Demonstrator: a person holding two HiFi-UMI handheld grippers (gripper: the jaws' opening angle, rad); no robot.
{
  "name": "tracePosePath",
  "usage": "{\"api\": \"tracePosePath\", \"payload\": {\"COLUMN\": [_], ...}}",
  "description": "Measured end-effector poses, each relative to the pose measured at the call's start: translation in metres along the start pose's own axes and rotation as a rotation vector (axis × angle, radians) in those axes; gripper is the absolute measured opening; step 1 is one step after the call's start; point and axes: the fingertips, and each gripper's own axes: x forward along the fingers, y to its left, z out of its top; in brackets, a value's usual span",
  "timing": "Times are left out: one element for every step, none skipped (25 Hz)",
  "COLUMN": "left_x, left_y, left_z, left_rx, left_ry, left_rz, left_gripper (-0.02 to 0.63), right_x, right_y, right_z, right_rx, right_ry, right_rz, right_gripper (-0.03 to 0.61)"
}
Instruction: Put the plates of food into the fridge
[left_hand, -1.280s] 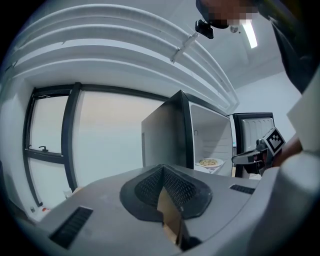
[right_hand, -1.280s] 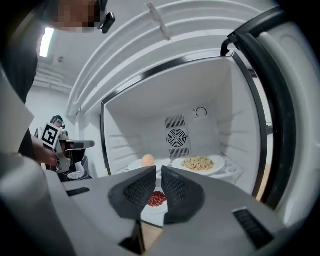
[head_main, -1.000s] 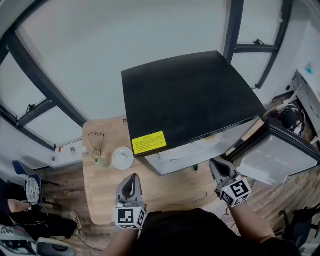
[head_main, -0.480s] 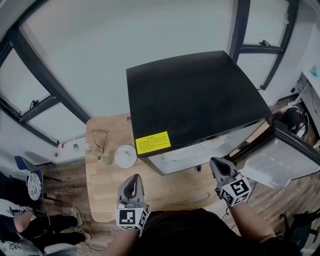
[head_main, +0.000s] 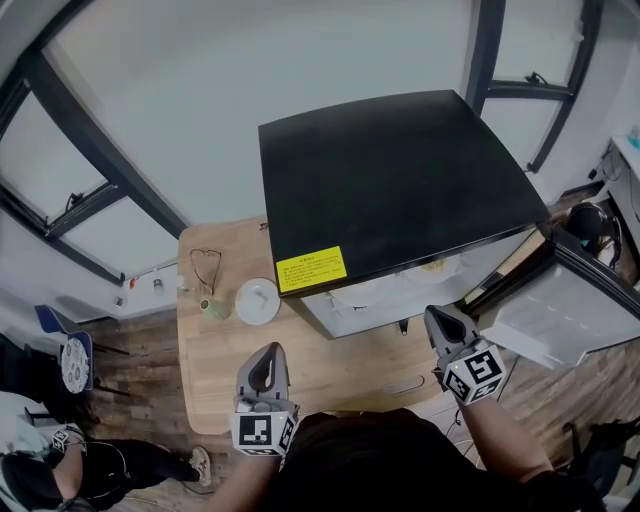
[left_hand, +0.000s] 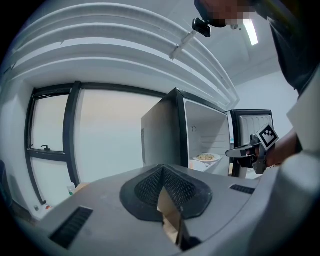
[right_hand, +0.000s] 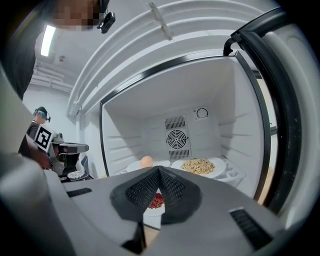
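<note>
**Count of items.** One black-topped white fridge (head_main: 400, 190) is shown, with one open door (head_main: 565, 325) and one yellow rectangular label (head_main: 311, 269). Three white round plates of food are counted inside it: one plate of pale grains (right_hand: 220, 165), one plate with a tan egg-shaped item (right_hand: 133, 165) and one plate of red bits (right_hand: 154, 213). One round fan grille (right_hand: 176, 139) is seen. On one light wooden table (head_main: 330, 370), one white round dish (head_main: 257, 301) and one small green vessel (head_main: 212, 309) are counted. Two grey handheld grippers are counted, the left gripper (head_main: 271, 352) and the right gripper (head_main: 434, 314)
</note>
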Motion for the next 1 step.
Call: {"api": "tracePosePath", "payload": {"left_x": [-0.0015], "left_y": [0.0004], "left_z": [0.0009], "left_rx": [0.001], "left_ry": [0.0], "left_rz": [0.002], "left_gripper": [0.003], "right_x": [0.0002], "right_y": [-0.0002], "right_z": [0.0014], "right_rx": [-0.001], "right_ry": [-0.004], "right_rz": [0.0], "right_gripper": [0.021]}}
